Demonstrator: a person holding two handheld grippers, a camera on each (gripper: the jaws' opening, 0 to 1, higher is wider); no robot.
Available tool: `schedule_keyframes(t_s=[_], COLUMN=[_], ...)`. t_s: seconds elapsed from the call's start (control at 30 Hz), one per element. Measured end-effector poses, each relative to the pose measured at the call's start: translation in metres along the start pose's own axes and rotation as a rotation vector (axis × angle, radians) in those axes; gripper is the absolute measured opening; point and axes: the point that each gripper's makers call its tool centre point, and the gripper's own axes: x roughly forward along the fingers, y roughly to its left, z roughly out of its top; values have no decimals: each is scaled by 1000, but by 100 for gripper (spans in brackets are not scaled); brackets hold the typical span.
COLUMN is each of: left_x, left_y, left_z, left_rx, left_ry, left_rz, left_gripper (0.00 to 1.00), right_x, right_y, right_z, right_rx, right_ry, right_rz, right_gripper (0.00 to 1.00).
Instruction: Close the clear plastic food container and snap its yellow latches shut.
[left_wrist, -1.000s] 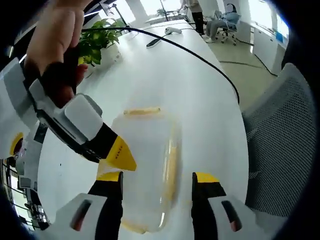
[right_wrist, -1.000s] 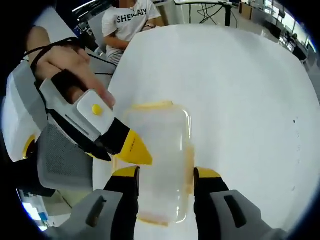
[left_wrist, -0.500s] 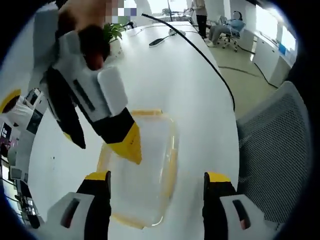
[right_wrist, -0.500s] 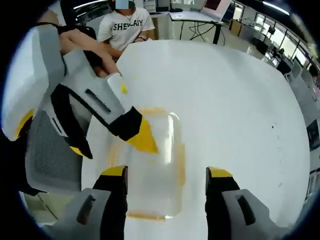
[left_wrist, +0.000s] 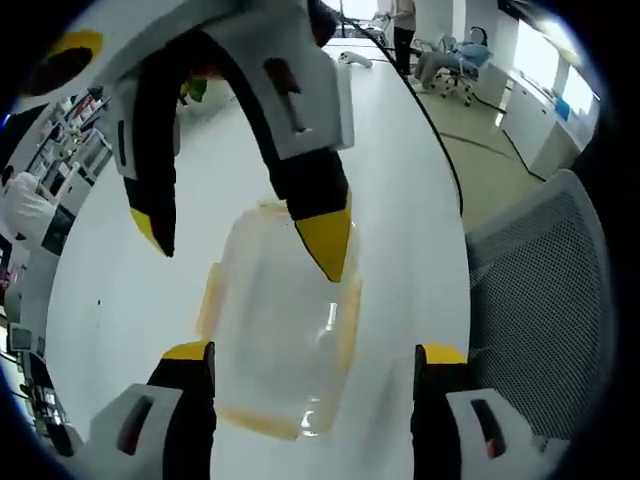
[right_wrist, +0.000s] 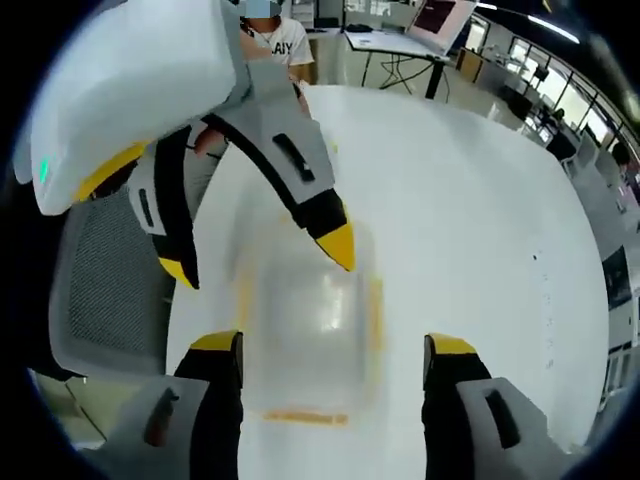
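The clear plastic container (left_wrist: 280, 330) lies on the white table (left_wrist: 400, 200), with yellow latches along its edges. I cannot tell whether the latches are snapped. My left gripper (left_wrist: 315, 355) stands open, its jaws astride the container's near end without touching it. Opposite it, my right gripper (left_wrist: 240, 240) hangs open over the far end, one yellow tip above the lid. In the right gripper view the container (right_wrist: 310, 330) is blurred; the right gripper (right_wrist: 333, 345) is open around it and the left gripper (right_wrist: 260, 258) is open above it.
A grey mesh chair (left_wrist: 540, 300) stands at the table's edge, seen also as the chair (right_wrist: 100, 290). A black cable (left_wrist: 440, 150) runs along the table. A potted plant (left_wrist: 195, 90) sits further back. A person (right_wrist: 270, 40) sits at the far side.
Both grippers have lifted and tilted over the container, each jaw pair spreading wider. The opposing gripper now shows both jaws apart above the lid. The container stays in place.
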Motion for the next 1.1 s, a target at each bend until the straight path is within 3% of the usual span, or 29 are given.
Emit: schedule_keyframes(t_s=[0.1,0.47,1.1], left_x=[-1,0,14], left_y=[4,11,25], left_z=[-4,-16,-34], left_rx=[46,42,88], left_ry=[30,73,145], left_rz=[12,-10,-32], left_gripper=[81,87,87], right_x=[1,5,25], right_y=[5,12,17], right_z=[-1,-25,-46], right_rx=[18,6,-42], right_ry=[-10,54,134], right_rz=[3,-14,-25], right_gripper=[80,86,82])
